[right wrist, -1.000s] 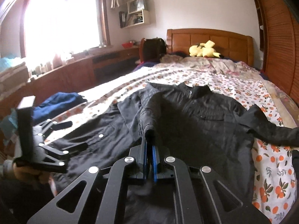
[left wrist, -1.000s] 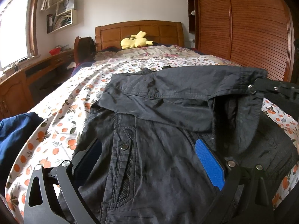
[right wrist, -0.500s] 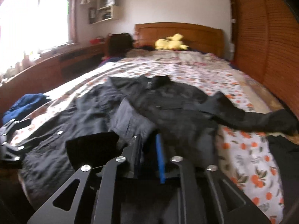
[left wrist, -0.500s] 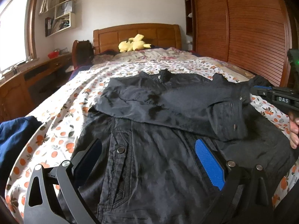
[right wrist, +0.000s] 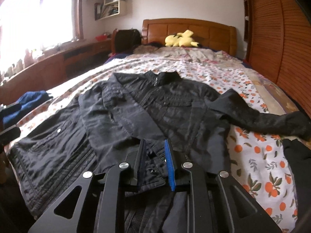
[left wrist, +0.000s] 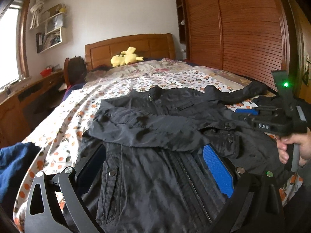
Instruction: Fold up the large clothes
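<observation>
I keep the right gripper [right wrist: 155, 161] narrow and empty above the jacket [right wrist: 136, 116], its sleeve folded inward; left gripper [left wrist: 155, 167] wide, empty.

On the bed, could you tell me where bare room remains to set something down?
Floral sheet lies bare between the black jacket collar and the yellow plush toy. The near end is crowded by jacket, blue garment and outstretched sleeve.

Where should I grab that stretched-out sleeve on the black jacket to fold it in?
Grip the sleeve at its cuff end, coming from the wardrobe side. It lies flat, pointing outward off the jacket, so the cuff is its free end.
</observation>
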`<state>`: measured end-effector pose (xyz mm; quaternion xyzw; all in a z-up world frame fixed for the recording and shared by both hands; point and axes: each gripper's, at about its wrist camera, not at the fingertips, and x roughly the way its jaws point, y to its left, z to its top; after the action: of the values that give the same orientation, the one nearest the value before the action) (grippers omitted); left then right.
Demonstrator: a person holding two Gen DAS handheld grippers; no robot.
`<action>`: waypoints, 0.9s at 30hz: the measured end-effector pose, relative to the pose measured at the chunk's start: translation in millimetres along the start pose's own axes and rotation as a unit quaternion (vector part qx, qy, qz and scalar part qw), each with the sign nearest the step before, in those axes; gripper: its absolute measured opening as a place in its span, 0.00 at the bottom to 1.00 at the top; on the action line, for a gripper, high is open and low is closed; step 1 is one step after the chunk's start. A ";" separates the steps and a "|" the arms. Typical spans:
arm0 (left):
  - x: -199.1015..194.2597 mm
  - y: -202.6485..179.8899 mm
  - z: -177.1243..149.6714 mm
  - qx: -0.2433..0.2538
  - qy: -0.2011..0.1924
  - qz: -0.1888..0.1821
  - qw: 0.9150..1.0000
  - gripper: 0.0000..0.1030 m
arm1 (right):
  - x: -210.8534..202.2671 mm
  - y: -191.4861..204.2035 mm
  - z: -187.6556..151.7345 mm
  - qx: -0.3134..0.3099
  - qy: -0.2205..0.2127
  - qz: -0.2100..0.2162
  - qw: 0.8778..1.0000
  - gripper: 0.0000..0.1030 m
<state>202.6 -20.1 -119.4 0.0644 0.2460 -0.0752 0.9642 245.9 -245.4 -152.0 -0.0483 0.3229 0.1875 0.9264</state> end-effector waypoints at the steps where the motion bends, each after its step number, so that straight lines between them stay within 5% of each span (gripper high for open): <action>1: 3.3 -1.6 1.6 -0.002 0.001 -0.004 1.000 0.98 | 2.4 0.3 -1.6 -0.001 0.004 0.001 1.000 0.18; 22: 106.8 -13.6 12.9 0.007 0.009 -0.038 0.999 0.98 | 18.0 -12.3 -20.0 0.012 0.031 -0.005 0.999 0.19; 27: 120.8 -11.1 7.4 0.001 0.014 -0.041 0.999 0.98 | 14.8 -18.0 -15.2 0.024 0.020 -0.003 1.000 0.29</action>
<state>308.9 -45.9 -172.4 0.0561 0.2622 -0.1137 0.9566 254.5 -260.6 -173.6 -0.0305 0.3453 0.1756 0.9214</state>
